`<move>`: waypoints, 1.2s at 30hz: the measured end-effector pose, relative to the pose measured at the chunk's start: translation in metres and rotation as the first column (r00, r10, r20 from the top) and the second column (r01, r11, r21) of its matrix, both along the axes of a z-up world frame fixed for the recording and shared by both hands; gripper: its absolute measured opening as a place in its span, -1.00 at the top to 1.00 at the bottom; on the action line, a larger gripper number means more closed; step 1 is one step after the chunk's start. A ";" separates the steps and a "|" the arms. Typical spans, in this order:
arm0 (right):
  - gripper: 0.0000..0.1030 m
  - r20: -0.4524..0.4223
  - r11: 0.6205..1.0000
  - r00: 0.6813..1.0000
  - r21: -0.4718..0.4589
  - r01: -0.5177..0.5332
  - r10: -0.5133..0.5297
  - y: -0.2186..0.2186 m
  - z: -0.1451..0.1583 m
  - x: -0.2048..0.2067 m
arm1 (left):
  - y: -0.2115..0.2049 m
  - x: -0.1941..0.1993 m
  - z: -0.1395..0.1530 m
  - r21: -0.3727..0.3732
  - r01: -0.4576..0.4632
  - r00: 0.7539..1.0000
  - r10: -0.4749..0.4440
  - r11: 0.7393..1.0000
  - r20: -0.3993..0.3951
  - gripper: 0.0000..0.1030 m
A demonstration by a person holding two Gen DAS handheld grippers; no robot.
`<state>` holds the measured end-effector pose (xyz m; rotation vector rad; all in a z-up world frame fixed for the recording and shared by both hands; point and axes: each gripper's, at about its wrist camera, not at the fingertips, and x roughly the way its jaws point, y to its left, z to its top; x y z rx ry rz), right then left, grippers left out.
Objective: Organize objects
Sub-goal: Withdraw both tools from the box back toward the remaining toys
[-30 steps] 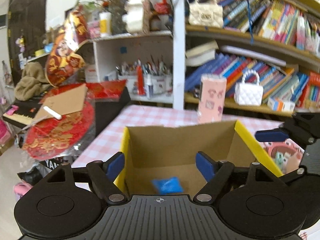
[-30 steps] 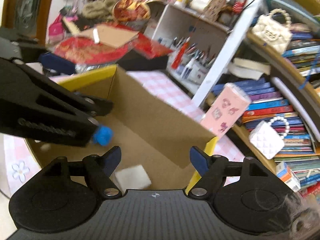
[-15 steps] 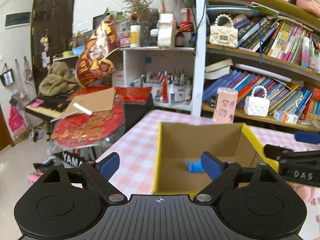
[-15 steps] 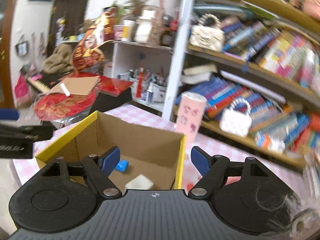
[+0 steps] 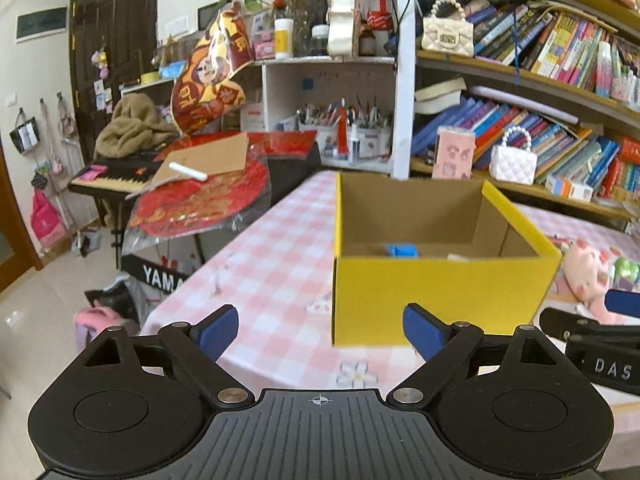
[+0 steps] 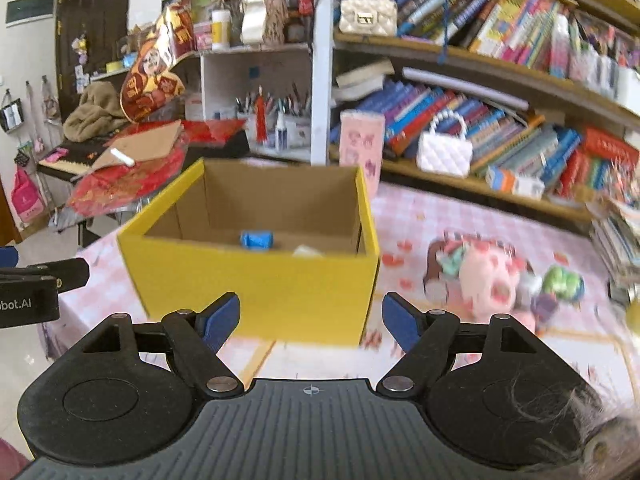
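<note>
Counter (image 5: 276, 248), covered in pink-and-white checked cloth: its left edge drops to open floor; bare cloth lies near and left of the box, giving free room there.

Bookshelf (image 6: 500, 92), wooden, packed with coloured books: runs along the far side behind the counter, with a white quilted handbag (image 6: 443, 148) on its lower shelf.

Box (image 5: 436, 292), open-topped cardboard, yellow outside and brown inside: stands on the counter, centre, directly ahead of both grippers, its near wall facing them.

Plush toy (image 6: 488, 280), pink, soft: lies on the counter right of the box, apart from it, with a small green object (image 6: 566, 282) just beside it on the right.

Pink printed carton (image 6: 362, 140): upright at the far side of the box.

Blue roll-shaped object (image 6: 257, 239): rests on the box floor, toward the far wall.

White block (image 6: 306, 251), partly hidden by the near wall: on the box floor, right of the blue one.

Left gripper (image 5: 320, 330): jaws wide apart, holding nothing, short of the box's near wall.

Right gripper (image 6: 311, 318): jaws likewise wide apart, touching nothing, near side of the box.
</note>
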<state>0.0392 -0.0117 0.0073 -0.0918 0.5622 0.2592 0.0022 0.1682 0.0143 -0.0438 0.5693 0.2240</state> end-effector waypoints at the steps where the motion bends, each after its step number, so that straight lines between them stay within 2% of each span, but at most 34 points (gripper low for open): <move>1: -0.49 -0.006 1.000 1.000 -0.004 0.003 -0.003 0.001 -0.003 -0.005 | 0.000 -0.003 -0.002 -0.002 -0.001 1.000 0.001 1.000 -0.006 -0.78; 10: -0.52 -0.042 0.998 0.998 -0.053 0.037 -0.040 0.000 -0.018 -0.043 | -0.003 -0.028 -0.020 -0.019 0.004 0.998 -0.005 1.000 -0.060 -0.79; 19: -0.53 -0.081 0.991 0.989 -0.072 0.116 -0.122 -0.018 -0.025 -0.060 | -0.021 -0.036 -0.032 -0.059 0.078 0.991 -0.084 0.995 -0.109 -0.80; 28: -0.56 -0.102 0.977 0.976 -0.112 0.183 -0.195 -0.039 -0.030 -0.065 | -0.052 -0.025 -0.038 -0.063 0.173 0.975 -0.180 0.983 -0.132 -0.81; 36: -0.57 -0.108 0.956 0.954 -0.120 0.269 -0.281 -0.079 -0.030 -0.051 | -0.092 0.004 -0.040 -0.059 0.237 0.959 -0.243 0.970 -0.143 -0.82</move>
